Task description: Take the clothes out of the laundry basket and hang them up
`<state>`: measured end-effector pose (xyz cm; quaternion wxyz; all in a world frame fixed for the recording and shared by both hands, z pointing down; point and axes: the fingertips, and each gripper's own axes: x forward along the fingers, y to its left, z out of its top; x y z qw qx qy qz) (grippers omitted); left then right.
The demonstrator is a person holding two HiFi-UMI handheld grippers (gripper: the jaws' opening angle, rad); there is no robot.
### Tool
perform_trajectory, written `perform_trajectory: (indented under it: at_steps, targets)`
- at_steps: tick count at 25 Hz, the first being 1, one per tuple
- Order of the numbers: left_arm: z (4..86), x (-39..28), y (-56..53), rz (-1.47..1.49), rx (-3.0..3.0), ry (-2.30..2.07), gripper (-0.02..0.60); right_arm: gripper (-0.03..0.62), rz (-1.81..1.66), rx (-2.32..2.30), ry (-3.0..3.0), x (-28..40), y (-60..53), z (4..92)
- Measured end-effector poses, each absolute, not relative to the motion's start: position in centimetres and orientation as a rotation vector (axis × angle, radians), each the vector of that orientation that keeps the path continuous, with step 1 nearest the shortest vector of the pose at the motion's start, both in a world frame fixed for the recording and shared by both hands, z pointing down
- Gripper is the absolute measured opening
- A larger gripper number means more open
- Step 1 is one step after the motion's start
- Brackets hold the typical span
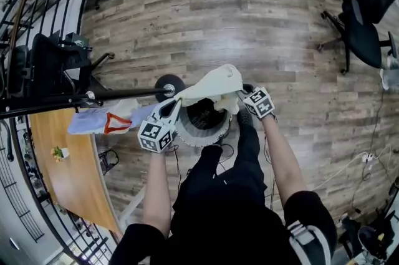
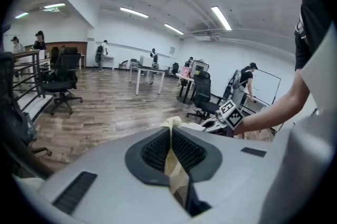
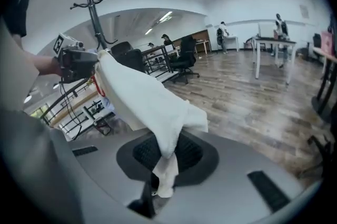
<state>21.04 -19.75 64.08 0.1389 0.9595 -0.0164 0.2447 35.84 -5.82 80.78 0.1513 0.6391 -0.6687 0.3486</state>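
A cream-white garment is stretched between my two grippers above the round white laundry basket. My left gripper is shut on one end of it; in the left gripper view the cloth is pinched between the ribbed pads. My right gripper holds the other end; in the right gripper view the garment drapes from its jaws toward the left gripper. The right jaws are clamped on the fabric.
A black clothes rail runs in from the left, with a light blue garment on a red hanger under it. A wooden table stands at the lower left, office chairs at the upper right, and a coat stand behind.
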Motion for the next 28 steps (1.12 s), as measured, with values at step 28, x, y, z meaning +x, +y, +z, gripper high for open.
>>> perform_trajectory:
  at_steps: [28]
  targets:
    - [46.2, 10.0, -20.4, 0.102, 2.743, -0.868, 0.03, 0.046, 0.306, 1.568, -2.389, 33.8, -15.0, 53.0]
